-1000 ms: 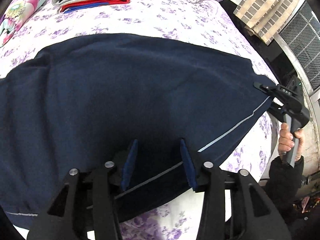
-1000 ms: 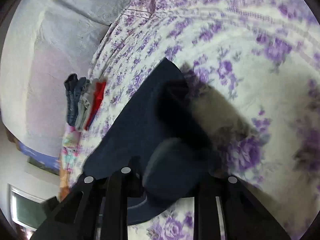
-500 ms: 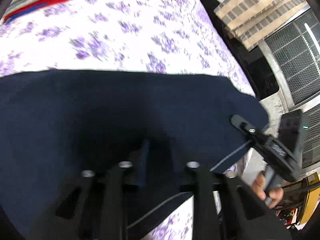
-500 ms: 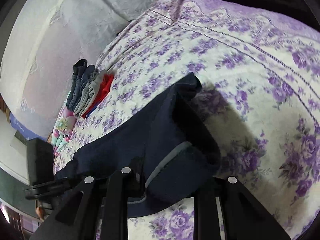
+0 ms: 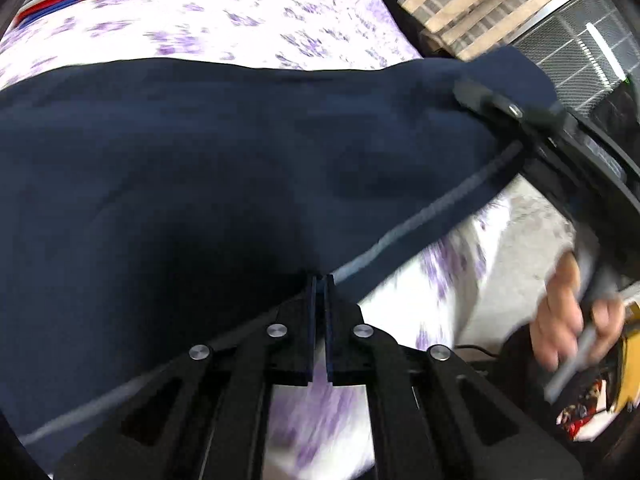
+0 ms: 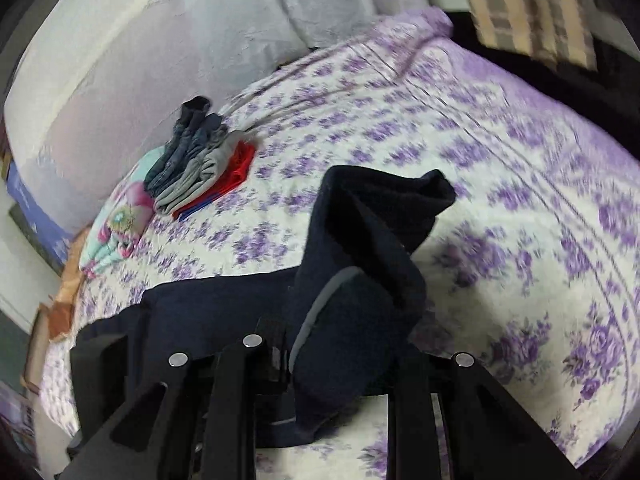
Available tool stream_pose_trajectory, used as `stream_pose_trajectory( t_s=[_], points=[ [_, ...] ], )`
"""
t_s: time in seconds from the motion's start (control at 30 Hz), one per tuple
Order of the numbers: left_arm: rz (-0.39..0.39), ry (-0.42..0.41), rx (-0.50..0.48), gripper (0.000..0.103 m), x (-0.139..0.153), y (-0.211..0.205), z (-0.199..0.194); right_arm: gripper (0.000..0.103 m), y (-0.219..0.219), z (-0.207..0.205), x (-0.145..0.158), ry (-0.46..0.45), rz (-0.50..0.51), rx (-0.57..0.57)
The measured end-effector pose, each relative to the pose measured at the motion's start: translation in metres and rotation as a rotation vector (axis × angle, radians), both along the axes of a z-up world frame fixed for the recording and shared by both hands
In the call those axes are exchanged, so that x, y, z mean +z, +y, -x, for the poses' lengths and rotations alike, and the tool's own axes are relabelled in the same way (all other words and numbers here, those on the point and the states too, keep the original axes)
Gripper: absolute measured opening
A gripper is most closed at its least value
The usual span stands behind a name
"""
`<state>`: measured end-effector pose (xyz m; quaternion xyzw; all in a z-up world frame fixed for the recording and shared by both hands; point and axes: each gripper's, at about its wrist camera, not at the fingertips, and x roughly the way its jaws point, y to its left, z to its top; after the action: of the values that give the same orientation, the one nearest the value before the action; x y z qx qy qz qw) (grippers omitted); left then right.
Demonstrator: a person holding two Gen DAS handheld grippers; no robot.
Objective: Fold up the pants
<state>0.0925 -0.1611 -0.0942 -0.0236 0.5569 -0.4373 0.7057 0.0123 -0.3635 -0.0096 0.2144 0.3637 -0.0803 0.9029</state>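
Dark navy pants (image 5: 200, 160) with a thin grey side stripe (image 5: 420, 220) lie spread across the flowered bed. My left gripper (image 5: 320, 278) is shut, its tips pinching the near striped edge of the pants, and the fabric creases up from them. My right gripper (image 5: 480, 96) holds the pants' right end raised off the bed, with a hand (image 5: 560, 312) on its handle. In the right wrist view that end hangs bunched and folded (image 6: 360, 240) between the right gripper's (image 6: 340, 352) fingers, which are shut on it; the pads are hidden by cloth.
A stack of folded clothes (image 6: 200, 172) in grey, red and denim sits at the far side of the bed (image 6: 520, 200), next to a colourful cushion (image 6: 120, 220). A striped cloth (image 5: 480, 0) and a mesh grille (image 5: 580, 52) stand beyond the bed's right edge.
My left jaws have closed onto the pants' near edge. My right gripper has risen and rolled, lifting its end of the pants off the bed.
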Motion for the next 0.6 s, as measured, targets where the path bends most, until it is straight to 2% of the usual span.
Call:
stream_pose_trajectory(
  t_s=[0.13, 0.2, 0.3, 0.43, 0.5, 0.57, 0.6],
  points=[
    [0.055, -0.056, 0.166, 0.003, 0.027, 0.096, -0.015, 0.022, 0.052, -0.022, 0.02, -0.013, 0.055, 0.094],
    [0.024, -0.141, 0.307, 0.003, 0.043, 0.159, -0.025, 0.022, 0.085, -0.037, 0.027, -0.015, 0.09, 0.162],
    [-0.025, -0.208, 0.503, 0.003, 0.053, 0.239, -0.033, 0.021, 0.15, -0.068, 0.027, 0.009, 0.197, 0.286],
    [-0.011, -0.177, 0.643, 0.003, 0.04, 0.306, -0.043, 0.02, 0.225, -0.096, -0.004, 0.121, 0.284, 0.456],
    [-0.008, -0.14, 0.667, 0.003, 0.027, 0.321, -0.048, 0.02, 0.259, -0.102, -0.029, 0.19, 0.306, 0.546],
    [-0.01, -0.09, 0.677, 0.003, 0.009, 0.324, -0.056, 0.02, 0.285, -0.104, -0.059, 0.27, 0.388, 0.579],
    [-0.012, -0.069, 0.675, 0.003, 0.0, 0.322, -0.06, 0.026, 0.29, -0.103, -0.071, 0.297, 0.416, 0.582]
  ],
)
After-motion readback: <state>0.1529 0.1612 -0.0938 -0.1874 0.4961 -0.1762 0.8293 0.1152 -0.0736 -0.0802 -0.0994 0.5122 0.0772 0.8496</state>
